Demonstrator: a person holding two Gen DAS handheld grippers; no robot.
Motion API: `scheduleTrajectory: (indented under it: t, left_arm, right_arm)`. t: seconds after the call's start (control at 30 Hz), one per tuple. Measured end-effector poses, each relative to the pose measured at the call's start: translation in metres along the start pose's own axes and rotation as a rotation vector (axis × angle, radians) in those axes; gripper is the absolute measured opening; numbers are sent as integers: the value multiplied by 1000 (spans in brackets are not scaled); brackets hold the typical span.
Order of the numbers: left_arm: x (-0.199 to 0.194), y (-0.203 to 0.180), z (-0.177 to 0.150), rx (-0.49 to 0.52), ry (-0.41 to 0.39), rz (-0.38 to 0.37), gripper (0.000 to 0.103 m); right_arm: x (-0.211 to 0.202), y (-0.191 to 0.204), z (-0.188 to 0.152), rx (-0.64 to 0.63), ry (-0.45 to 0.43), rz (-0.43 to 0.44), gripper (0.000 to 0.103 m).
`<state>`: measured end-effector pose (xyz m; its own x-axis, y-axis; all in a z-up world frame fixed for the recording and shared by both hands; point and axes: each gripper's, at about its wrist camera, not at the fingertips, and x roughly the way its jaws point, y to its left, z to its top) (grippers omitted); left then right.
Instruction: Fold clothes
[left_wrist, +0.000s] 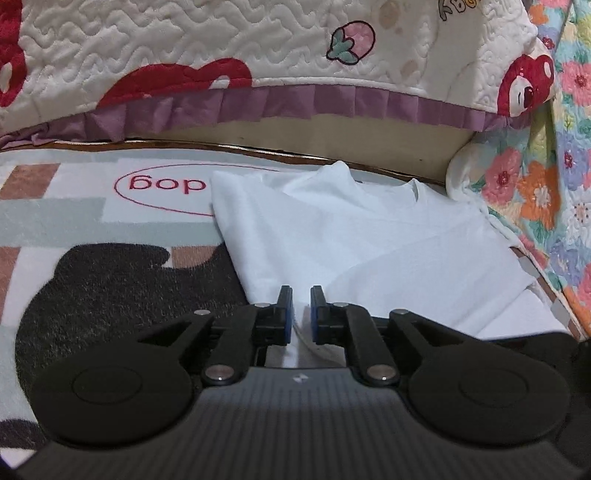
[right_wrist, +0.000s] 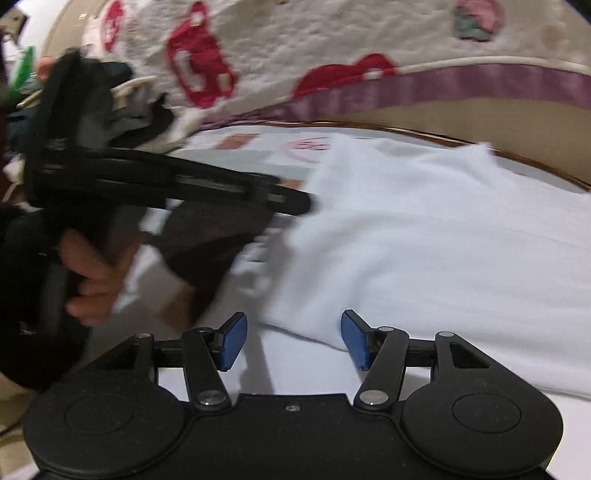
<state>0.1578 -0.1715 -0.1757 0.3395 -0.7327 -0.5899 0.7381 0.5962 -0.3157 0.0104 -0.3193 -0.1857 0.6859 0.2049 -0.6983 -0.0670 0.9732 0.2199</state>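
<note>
At the far left of the right wrist view a hand (right_wrist: 88, 277) grips the handle of the left gripper (right_wrist: 306, 203), whose tip reaches across to the near-left edge of the white T-shirt (right_wrist: 424, 236). The left wrist view shows that gripper's jaws nearly closed, with a fold of the white cloth running up between the blue pads (left_wrist: 288, 319), so it appears to pinch the shirt's edge. The shirt lies on a patterned rug (left_wrist: 74, 206) printed with the word "dog", its neckline toward the quilted bedspread (left_wrist: 221, 40), one side already lying doubled over. To the right, the right gripper (right_wrist: 293, 339) hovers just short of the shirt's near edge, jaws wide apart and holding nothing. The risk, as I judge it, is a thin grip: the left jaws seem to hold only a small ridge of fabric, which could slip out on a lift, or catch one layer and drag the doubled part askew. The right wrist picture is smeared by motion, so the dark heap of clothes (right_wrist: 122, 107) at upper left is hard to read, and the shirt's right sleeve and hem are cut off.
</note>
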Motion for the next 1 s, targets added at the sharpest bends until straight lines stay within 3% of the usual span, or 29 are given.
scheduleTrajectory:
  t: [0.07,0.23,0.3,0.37,0.53,0.6,0.63,0.7,0.8,1.0]
  left_arm:
    - [-4,5,0,-30,-5,-2,22]
    - [-15,2,2,-66,21,-6,29]
    - [-24,-7,3,-43,36,-3,32]
    - [-38,-18,6,-20,42,-6,38]
    - [-72,-43,13,37,55,-15,46]
    - [-86,-57,8,73,101,-12,49]
    - [-90,-64,4,90,146,12,56]
    - [-92,-75,-4,127,245,79,59]
    - [-103,-89,-22,196,316,76,59]
    - [-120,-100,-47,171,452,-47,59]
  right_arm:
    - [6,11,2,-29,2,32,65]
    - [1,14,9,84,46,323,64]
    - [-11,14,8,108,41,360,60]
    - [-29,6,6,116,9,304,60]
    - [-97,-53,-7,316,-114,145,60]
    - [-128,-66,-17,388,-179,109,61]
    - [-144,-69,-22,413,-205,97,61]
    - [-174,-68,-35,438,-232,73,61]
    - [-215,-56,-56,416,-212,31,62]
    - [-298,-43,-114,275,-51,-134,64]
